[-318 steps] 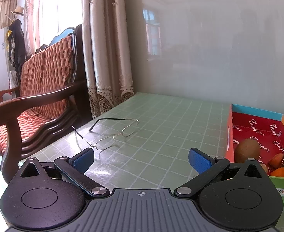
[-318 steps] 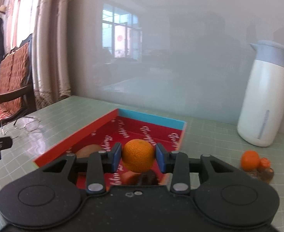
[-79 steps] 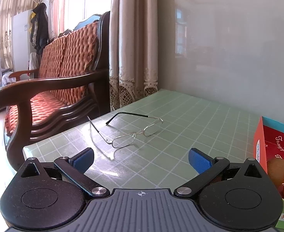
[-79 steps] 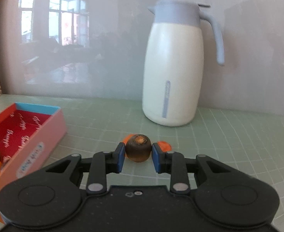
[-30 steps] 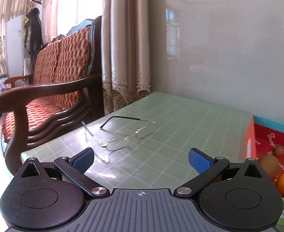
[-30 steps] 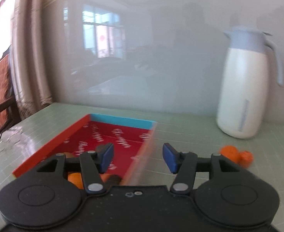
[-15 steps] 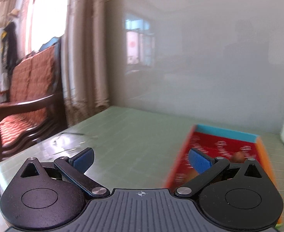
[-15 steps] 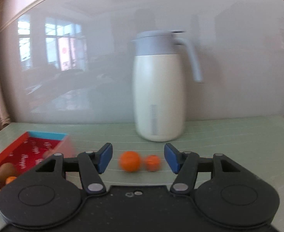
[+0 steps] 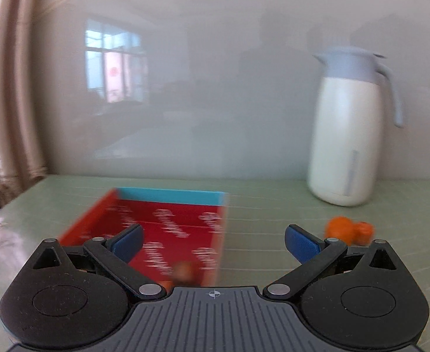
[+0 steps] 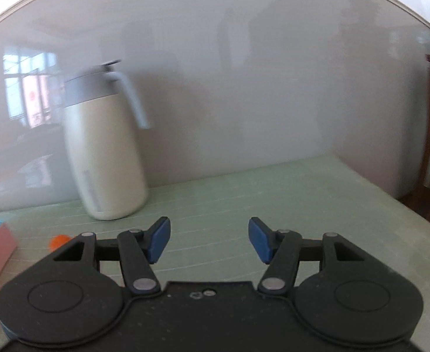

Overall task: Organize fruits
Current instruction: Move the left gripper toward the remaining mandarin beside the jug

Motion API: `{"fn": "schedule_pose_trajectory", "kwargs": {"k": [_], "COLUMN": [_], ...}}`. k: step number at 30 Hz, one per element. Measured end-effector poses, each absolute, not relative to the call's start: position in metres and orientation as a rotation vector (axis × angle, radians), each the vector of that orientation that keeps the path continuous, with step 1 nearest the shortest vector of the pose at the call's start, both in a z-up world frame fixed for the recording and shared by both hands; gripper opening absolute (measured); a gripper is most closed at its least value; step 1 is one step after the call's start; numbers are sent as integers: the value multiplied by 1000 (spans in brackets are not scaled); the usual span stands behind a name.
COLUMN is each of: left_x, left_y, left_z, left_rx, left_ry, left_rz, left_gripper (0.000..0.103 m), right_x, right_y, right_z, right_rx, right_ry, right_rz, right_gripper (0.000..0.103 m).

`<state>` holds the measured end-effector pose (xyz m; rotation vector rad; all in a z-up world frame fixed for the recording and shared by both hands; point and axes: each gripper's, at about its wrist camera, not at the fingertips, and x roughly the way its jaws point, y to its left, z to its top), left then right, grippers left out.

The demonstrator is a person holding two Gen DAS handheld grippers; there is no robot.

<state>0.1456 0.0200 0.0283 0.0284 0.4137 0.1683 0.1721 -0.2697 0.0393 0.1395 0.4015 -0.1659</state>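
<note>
Two small round orange fruits [image 9: 348, 228] (blurred) lay touching on the green worktop [image 9: 267, 205], between the red box [image 9: 168, 223] and white jug [image 9: 346, 129]. The left hand-held gripper [image 9: 213, 239] and right hand-held gripper [image 10: 209, 239] both gaped empty.

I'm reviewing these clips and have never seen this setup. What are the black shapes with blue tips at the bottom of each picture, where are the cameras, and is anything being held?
No robot here: a person holds a two-finger tool in each hand, and a fisheye camera on each looks forward along its fingers.

The left view shows the left tool, open and empty, above a red box holding a brownish fruit.

The right view shows the right tool, also open, with nothing between its blue pads.

On the green gridded table stand a white jug and two orange fruits still outside the box. Both pictures are motion-blurred.
</note>
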Motion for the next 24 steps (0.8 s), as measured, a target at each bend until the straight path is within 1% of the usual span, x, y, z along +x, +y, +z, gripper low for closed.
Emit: {"fn": "schedule_pose_trajectory", "kwargs": {"k": [4,5,6,7,8,12,24], "left_x": [160,164,168,172,175,190,225], "left_y": [-15,-22,-29,-37,-43,-60,-86], "left_z": [21,19,17,14,10,-1,-12], "left_rx": [56,63,72,80,80,88,84], "left_ry": [424,426,434,450,468,514,555], "left_rz": [98,85,70,57,40,8,-29], "left_gripper": [102,101,90,84,75,74,74], "right_x": [169,169,168,167,165,166,181], "right_y": [-296,-303,-307,-312,-313,-331,-369], "right_z": [33,32,31,29,29,23,9], "right_rx": [168,176,178,177,176,196,245], "right_ry": [401,402,400,400,403,410,420], "right_rz": [-233,-246,-254,-264,-274,-313,-428], "right_gripper": [59,59,59,59,59,59,60]}}
